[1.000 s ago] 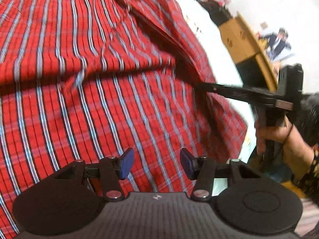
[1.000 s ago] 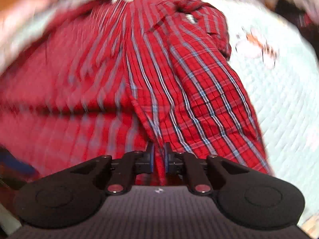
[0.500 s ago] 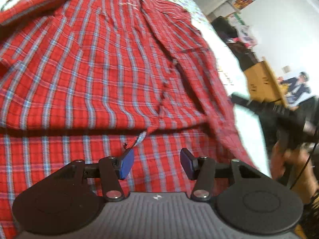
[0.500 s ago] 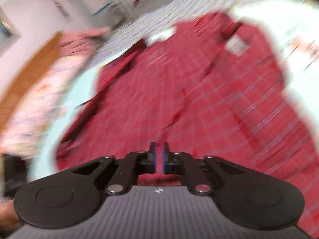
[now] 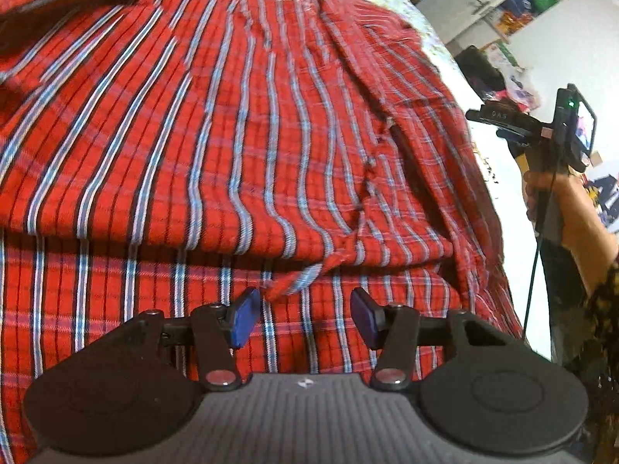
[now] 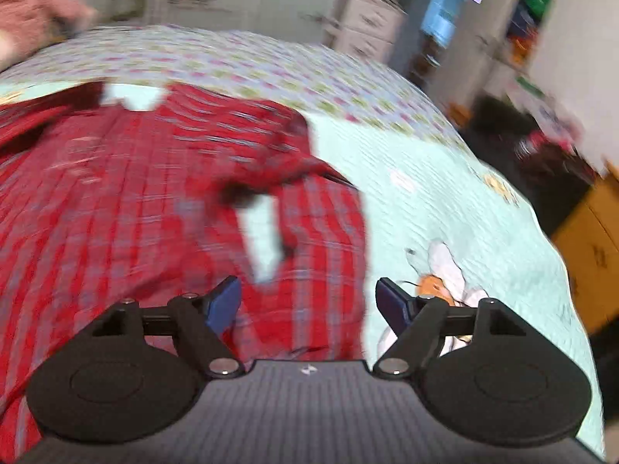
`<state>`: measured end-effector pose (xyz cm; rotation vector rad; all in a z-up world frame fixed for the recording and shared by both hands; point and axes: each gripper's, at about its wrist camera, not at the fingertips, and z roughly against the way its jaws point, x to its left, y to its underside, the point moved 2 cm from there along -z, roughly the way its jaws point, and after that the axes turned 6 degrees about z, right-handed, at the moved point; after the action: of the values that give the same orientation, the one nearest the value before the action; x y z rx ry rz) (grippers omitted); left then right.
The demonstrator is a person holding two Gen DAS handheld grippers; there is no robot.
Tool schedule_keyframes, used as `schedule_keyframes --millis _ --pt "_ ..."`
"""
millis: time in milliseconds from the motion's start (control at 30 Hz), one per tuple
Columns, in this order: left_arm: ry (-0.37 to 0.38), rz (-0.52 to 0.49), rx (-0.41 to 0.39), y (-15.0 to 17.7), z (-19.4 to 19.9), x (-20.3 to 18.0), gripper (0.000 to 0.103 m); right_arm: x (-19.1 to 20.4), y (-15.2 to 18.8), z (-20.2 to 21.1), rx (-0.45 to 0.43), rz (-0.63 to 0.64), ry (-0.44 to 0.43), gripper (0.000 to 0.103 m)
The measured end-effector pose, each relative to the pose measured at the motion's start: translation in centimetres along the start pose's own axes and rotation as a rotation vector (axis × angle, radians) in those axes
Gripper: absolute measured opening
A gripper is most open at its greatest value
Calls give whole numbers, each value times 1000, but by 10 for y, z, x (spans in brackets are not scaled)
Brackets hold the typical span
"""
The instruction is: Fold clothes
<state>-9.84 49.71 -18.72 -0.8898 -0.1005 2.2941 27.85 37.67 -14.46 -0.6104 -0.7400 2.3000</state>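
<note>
As spread: 1 shirt (image 5: 240, 135), 2 claws agape.

shirt (image 6: 116, 201): plaid all smeared in the right wrist view
shelves (image 6: 371, 11): too blurry to read
shirt's left side: cut off by the frame

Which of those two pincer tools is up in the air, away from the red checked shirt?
The right gripper, gripped by a hand, hangs open beside the bed. The left gripper, also open, sits low over the shirt, near its folded edge.
</note>
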Motion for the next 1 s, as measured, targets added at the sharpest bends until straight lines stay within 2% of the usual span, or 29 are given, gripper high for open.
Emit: schedule_keyframes --millis 100,133,167,233,267,300,333,367,433,500,533,567,600,633,700,767,833,867,900,1000 --pt "6 17 -3 -1 -3 3 57 -24 1 -39 122 -101 -41 79" --pt "8 15 -5 -1 -4 3 57 -32 2 -52 162 -134 -54 76" --pt "8 12 -6 -1 -5 3 57 -41 5 -63 203 -191 -105 52" --pt "9 9 -1 -2 -6 3 57 -55 8 -73 243 -254 -170 25" --pt "11 9 2 -2 -6 3 57 -58 6 -75 250 -219 -175 10" --pt "13 10 6 -3 -5 4 57 -60 2 -74 252 -149 -169 8" --pt "14 11 9 -3 -5 4 57 -62 -2 -70 246 -64 -122 8" --pt "13 13 11 -3 -4 3 57 -68 -10 -67 224 47 -24 8" --pt "3 16 13 -3 -5 2 57 -90 -30 -65 155 261 221 8" --pt "-8 19 15 -4 -6 0 58 -128 -55 -67 79 380 506 10" --pt "-15 15 14 -3 -6 -2 58 -153 -64 -75 81 391 636 31" --pt "-23 9 13 -3 -6 -3 59 -179 -73 -84 100 392 759 64" --pt "-29 1 12 -2 -6 -5 60 -200 -77 -93 151 349 800 78" --pt "-34 -7 9 -2 -7 -6 61 -219 -79 -102 221 280 790 82" --pt "-43 -27 2 0 -7 -10 64 -242 -73 -107 300 69 648 81" --pt "-51 -46 -2 2 -9 -13 71 -235 -62 -92 246 -135 578 80" --pt "-60 -76 0 3 -11 -18 76 -196 -53 -73 125 -230 393 80" --pt "-65 -92 1 4 -12 -20 78 -171 -49 -63 71 -216 297 80" --pt "-69 -106 1 4 -12 -21 79 -135 -47 -54 27 -143 214 80" --pt "-66 -113 -10 6 -13 -22 83 -8 -48 -28 -119 139 -33 81"
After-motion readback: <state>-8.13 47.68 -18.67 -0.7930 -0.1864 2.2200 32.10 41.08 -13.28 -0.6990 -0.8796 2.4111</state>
